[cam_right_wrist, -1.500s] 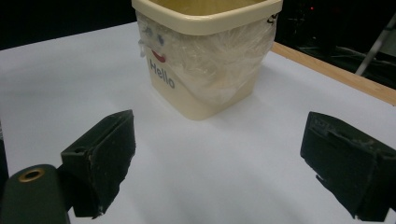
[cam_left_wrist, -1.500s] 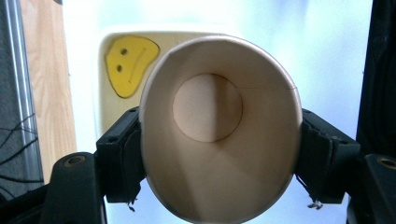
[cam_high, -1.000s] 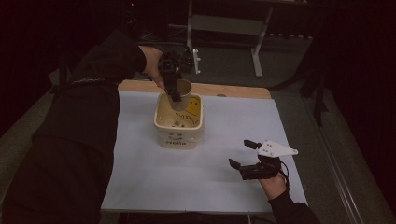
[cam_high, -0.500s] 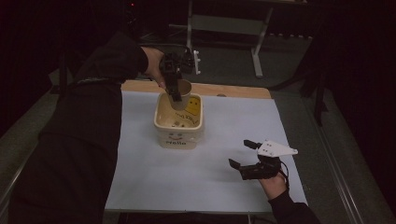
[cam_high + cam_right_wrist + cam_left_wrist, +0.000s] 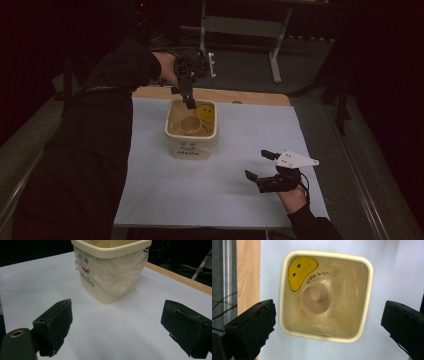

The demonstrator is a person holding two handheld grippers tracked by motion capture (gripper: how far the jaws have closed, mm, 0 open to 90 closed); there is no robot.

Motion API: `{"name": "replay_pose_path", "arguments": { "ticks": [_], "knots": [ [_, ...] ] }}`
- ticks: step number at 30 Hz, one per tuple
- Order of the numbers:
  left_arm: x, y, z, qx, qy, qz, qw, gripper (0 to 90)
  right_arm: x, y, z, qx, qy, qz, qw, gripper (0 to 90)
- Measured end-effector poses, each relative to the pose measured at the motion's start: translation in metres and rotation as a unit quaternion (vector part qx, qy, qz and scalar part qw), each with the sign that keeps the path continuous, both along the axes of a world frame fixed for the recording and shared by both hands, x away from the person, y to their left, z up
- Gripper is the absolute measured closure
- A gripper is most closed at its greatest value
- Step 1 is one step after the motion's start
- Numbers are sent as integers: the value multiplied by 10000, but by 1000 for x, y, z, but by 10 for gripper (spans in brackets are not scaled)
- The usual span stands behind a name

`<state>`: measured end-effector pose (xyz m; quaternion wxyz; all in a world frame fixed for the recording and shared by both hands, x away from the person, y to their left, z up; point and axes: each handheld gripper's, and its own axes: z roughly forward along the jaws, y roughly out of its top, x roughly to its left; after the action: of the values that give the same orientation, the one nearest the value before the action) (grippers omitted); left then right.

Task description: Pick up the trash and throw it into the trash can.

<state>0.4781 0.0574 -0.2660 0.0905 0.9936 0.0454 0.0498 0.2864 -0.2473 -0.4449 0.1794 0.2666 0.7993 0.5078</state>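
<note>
1. A cream square tub (image 5: 192,134) is sitting on the white sheet (image 5: 150,190) that is covering the bench, towards the far edge and nearer the left side than the right.
2. The tub is showing "Hello" and a drawn face on its near wall, and a yellow smiley sticker (image 5: 300,271) is sitting on the inside of one wall.
3. A small round tan cup (image 5: 317,298) is lying in the bottom of the tub, mouth up, just beside the sticker.
4. The left gripper (image 5: 189,100) is hanging over the far rim of the tub, pointing down into it; its jaws are standing wide apart and gripping nothing.
5. The right gripper (image 5: 260,167) is resting low over the sheet near the near right corner, well apart from the tub; its jaws are spread wide and holding nothing.
6. A strip of bare wood (image 5: 250,96) is showing along the far edge, beyond the sheet.
</note>
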Motion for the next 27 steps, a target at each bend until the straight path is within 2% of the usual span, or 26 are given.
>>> {"name": "replay_pose_path", "arguments": {
  "ticks": [3, 4, 9, 10, 19, 27],
  "knots": [
    [-1, 0, 0, -16, -18, 10, 10000, 5, 0, 0, 0, 4, -2, -7, 10000, 101],
    [-2, 3, -1, -131, -53, 8, 9999, 5, 0, 0, 0, 3, -3, -9, 10000, 101],
    [-3, 4, -1, -207, -57, 13, 9998, 5, 0, 0, 0, -4, 3, -5, 10000, 101],
    [-4, 5, -1, -306, -33, 44, 9995, 5, 0, 0, 0, -10, 7, -12, 10000, 101],
    [-10, 9, -1, -419, -22, 26, 9991, 5, 0, 0, 0, -6, -9, -16, 10000, 101],
    [-21, 18, 2, -537, -115, 39, 9985, 5, -1, 0, 1, -29, -12, -19, 10000, 101]
  ]
}}
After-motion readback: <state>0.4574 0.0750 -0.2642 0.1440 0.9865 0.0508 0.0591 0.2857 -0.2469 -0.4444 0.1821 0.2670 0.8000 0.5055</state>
